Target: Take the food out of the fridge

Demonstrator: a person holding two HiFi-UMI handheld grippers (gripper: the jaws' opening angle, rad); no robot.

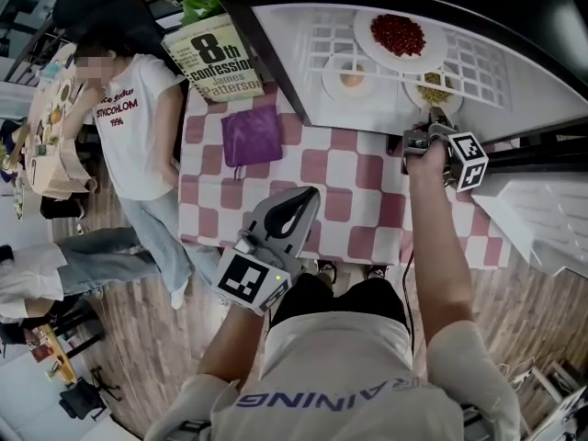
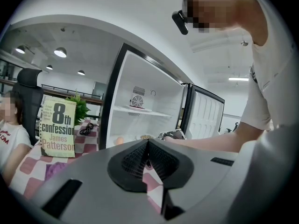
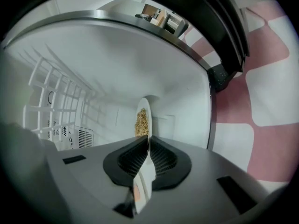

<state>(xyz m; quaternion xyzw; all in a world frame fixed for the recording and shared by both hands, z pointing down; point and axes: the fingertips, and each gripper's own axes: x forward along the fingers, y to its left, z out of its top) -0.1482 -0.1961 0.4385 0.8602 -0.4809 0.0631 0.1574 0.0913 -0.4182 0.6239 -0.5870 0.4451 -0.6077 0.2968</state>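
Note:
The small fridge (image 1: 524,85) stands open on the checkered table (image 1: 349,200). Inside are a plate of red food (image 1: 398,35), a small plate with an egg (image 1: 351,78) and a plate of yellowish grains (image 1: 432,88). My right gripper (image 1: 432,122) reaches into the fridge mouth and is shut on the near rim of the grain plate (image 3: 142,120), which runs edge-on between the pads of the right gripper (image 3: 148,143). My left gripper (image 1: 308,196) hovers over the table in front of the fridge. The left gripper (image 2: 148,146) is shut with nothing in it.
A book (image 1: 216,58) stands upright at the table's far left, with a purple pouch (image 1: 251,136) lying in front of it. A person in a white shirt (image 1: 138,127) sits left of the table. The fridge door (image 1: 542,209) hangs open at the right.

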